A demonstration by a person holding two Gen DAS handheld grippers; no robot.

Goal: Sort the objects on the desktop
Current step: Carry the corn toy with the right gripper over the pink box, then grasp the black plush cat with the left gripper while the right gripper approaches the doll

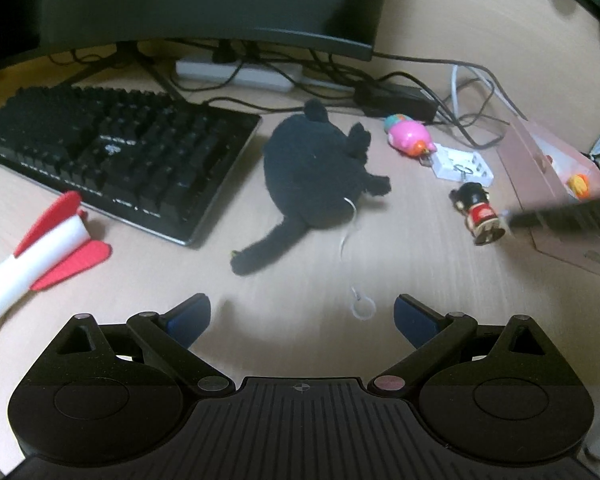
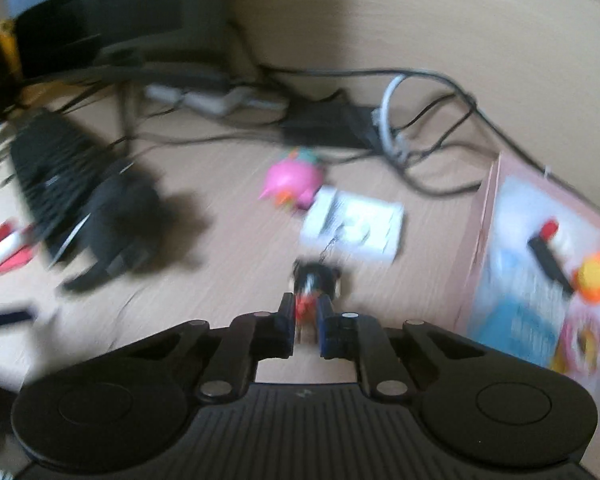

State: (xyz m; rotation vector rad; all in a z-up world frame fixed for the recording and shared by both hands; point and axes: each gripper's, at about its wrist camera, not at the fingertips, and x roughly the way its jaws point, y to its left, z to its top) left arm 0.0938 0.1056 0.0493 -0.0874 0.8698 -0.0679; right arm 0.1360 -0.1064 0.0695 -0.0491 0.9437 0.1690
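A small figurine (image 2: 314,280) with black hair and a red body lies on the wooden desk, and my right gripper (image 2: 305,312) is shut on its lower part. In the left wrist view the same figurine (image 1: 480,216) lies beside a pink box, with a blurred dark finger (image 1: 560,218) of the right gripper reaching it from the right. My left gripper (image 1: 302,316) stands open low over the desk. A white string loop (image 1: 362,308) lies between its fingers, untouched. The black plush toy (image 1: 316,176) lies just beyond.
A pink toy (image 1: 408,136) and a white card (image 1: 462,164) lie behind the figurine. The open pink box (image 2: 540,260) at right holds small items. A black keyboard (image 1: 112,152), a red-and-white rocket (image 1: 40,252), a monitor and tangled cables (image 1: 420,80) crowd the left and back.
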